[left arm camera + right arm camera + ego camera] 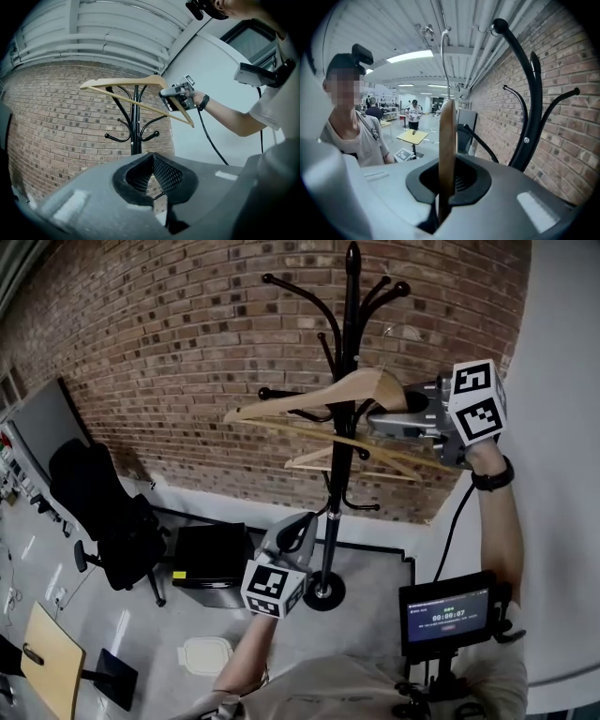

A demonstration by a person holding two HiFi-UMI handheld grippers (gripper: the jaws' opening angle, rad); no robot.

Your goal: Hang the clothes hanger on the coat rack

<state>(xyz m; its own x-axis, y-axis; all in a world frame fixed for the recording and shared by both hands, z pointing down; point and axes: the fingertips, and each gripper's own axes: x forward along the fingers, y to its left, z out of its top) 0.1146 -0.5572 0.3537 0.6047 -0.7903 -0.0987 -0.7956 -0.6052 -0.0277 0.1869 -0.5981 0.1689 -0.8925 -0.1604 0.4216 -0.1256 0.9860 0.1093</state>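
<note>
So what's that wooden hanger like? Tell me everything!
The hanger is pale wood, shaped like a triangle, with sloping shoulders, a thin bar underneath and a thin metal hook on top. The right gripper is shut on its wood and holds it high and tilted beside the black coat rack. Its hook is on no peg yet.

Smooth wooden hanger (361, 386); glossy black metal rack (352, 306).

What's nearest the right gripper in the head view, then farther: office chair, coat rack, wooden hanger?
1. The wooden hanger, gripped in the right gripper.
2. The coat rack, just left of it.
3. The office chair, far left on the floor.
</note>
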